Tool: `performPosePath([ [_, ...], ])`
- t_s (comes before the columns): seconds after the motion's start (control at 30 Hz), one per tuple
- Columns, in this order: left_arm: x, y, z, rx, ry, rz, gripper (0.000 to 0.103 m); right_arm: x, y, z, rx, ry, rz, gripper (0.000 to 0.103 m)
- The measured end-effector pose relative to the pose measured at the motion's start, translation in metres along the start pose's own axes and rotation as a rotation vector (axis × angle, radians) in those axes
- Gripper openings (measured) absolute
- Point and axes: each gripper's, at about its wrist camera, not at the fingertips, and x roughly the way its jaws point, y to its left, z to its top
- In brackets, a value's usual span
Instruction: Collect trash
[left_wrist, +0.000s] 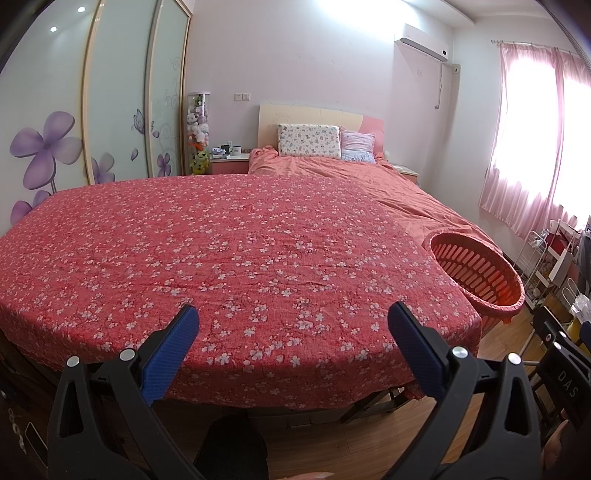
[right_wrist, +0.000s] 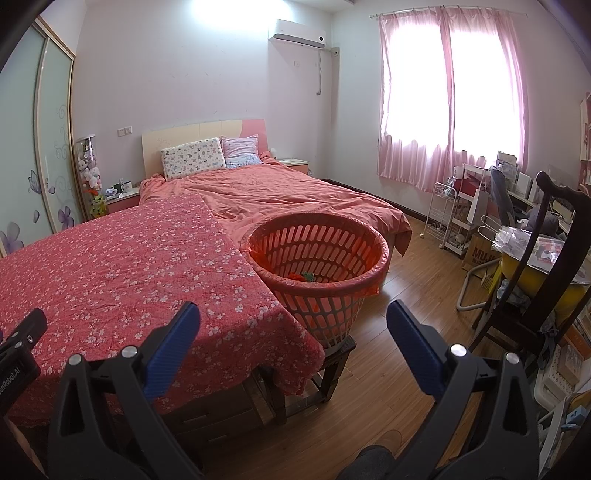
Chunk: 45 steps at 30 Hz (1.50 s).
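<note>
1. Left tongs (left_wrist: 293, 328): blades wide apart, nothing between them, hovering over the near edge of the floral cloth (left_wrist: 221, 258).
2. Right tongs (right_wrist: 293, 328): also spread, nothing held, pointed at the basket (right_wrist: 354, 286).
3. No loose trash visible on the cloth in either view. The only trash I can see is an orange-and-green scrap (right_wrist: 304, 277) lying at the bottom of the basket.
4. Basket stands just beside the cloth's right edge, on a dark stool (right_wrist: 332, 369). It's slotted plastic with a thin pink liner (right_wrist: 384, 254) folded over the rim.
5. Handling guess: the scrap looks like crumpled wrapper or film, so light, soft, compressible and not fragile. Pinch across a raised fold; a flat edge would likely slip off the blades.
6. Basket looks light and could tip off the stool if nudged. The liner would snag easily.
</note>
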Motion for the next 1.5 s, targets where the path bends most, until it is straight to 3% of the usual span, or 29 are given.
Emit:
performPosePath([
  [1.5, 0.0017, 0.0043, -0.0011, 0.009, 0.007, 0.005, 0.101, 0.0002, 0.0007, -0.0004, 0.001, 0.002, 0.002, 0.099],
])
